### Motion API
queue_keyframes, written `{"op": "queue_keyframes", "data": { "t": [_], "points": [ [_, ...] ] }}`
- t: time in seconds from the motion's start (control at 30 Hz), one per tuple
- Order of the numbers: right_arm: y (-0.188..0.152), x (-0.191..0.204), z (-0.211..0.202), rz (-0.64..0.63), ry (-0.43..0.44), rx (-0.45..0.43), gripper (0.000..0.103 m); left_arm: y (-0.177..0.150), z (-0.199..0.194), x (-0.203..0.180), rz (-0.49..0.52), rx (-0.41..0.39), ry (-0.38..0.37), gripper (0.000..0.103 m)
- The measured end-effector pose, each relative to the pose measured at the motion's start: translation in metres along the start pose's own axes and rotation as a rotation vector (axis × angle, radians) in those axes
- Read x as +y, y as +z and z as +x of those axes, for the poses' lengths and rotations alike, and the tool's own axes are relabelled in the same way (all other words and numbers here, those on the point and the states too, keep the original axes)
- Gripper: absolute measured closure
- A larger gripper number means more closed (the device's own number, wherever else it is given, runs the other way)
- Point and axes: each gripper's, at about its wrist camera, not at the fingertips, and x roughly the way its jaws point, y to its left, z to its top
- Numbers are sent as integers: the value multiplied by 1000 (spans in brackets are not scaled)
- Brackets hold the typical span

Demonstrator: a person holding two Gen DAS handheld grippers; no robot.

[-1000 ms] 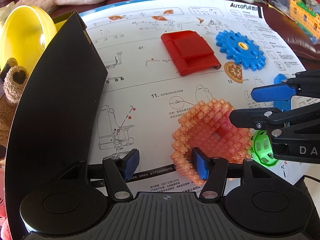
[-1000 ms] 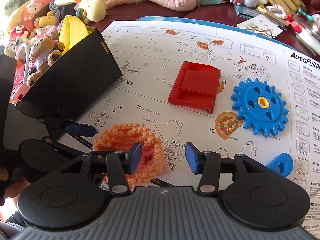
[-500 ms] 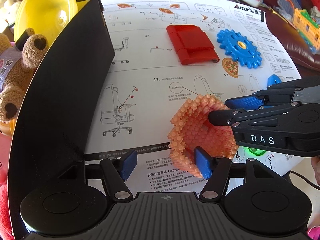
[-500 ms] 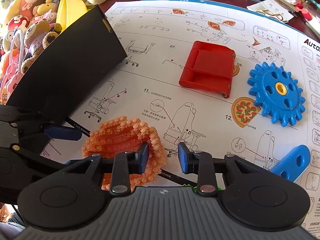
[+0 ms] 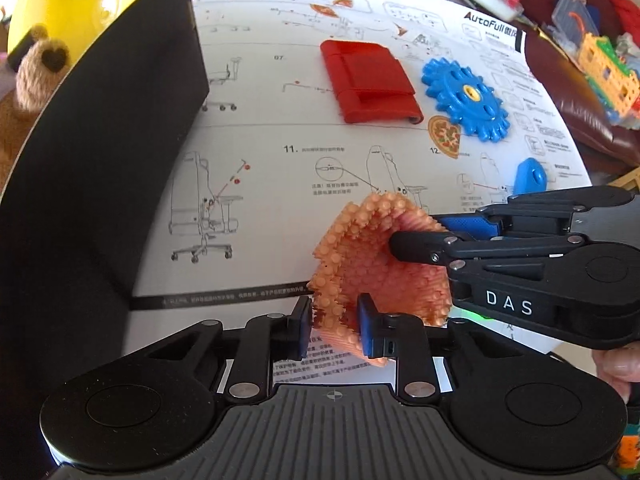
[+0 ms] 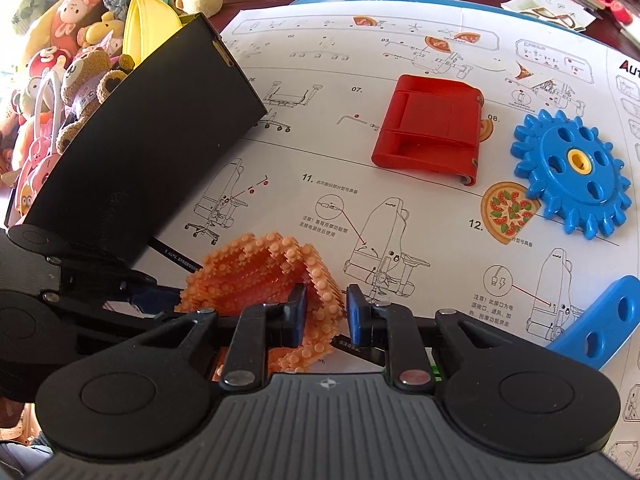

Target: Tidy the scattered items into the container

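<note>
An orange studded ring (image 5: 360,264) stands on the white instruction sheet (image 5: 280,184), just right of the black box (image 5: 100,160). My left gripper (image 5: 334,328) has the ring's near wall between its pads, its jaws closing and pressing on it. From the right, my right gripper (image 6: 326,312) is closing its jaws on the opposite wall of the orange ring (image 6: 260,268), one finger inside the ring. A red flat piece (image 6: 432,128), a blue gear (image 6: 576,168) and a blue perforated piece (image 6: 600,320) lie farther out on the sheet.
The black box (image 6: 160,140) stands tall at the left, with a yellow bowl (image 5: 68,4) and a teddy bear (image 5: 40,68) behind it. Plush toys (image 6: 60,60) crowd the far left. Something green (image 5: 472,314) shows under the right gripper. Clutter lines the far table edge.
Both grippers' jaws have closed in from wide onto the orange ring's walls. The ring has been squeezed and tipped up a little; the hands barely shifted.
</note>
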Motion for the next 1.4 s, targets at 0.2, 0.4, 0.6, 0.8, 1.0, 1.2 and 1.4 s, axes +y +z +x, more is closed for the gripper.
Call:
{"op": "queue_keyframes", "data": {
  "t": [0.2, 0.4, 0.6, 0.8, 1.0, 1.2, 1.4],
  "points": [
    [-4, 0, -3, 1, -10, 7, 80, 1, -6, -5, 32, 20, 38, 50],
    [-3, 5, -2, -7, -43, -7, 80, -2, -15, -8, 6, 16, 84, 35],
    [-6, 1, -4, 36, -50, -22, 80, -3, -3, -6, -30, 10, 101, 43],
    [-11, 1, -8, 56, -39, -28, 80, -4, -2, -8, -30, -6, 28, 83],
    [-13, -1, -8, 75, -30, -29, 80, -4, -2, -10, -10, -23, 27, 83],
    [-13, 0, -9, 67, -37, -34, 81, -4, -4, -18, 38, -37, 66, 84],
    [-8, 6, -30, 39, -57, -79, 81, -3, -27, -24, 56, -95, 63, 84]
  ]
}}
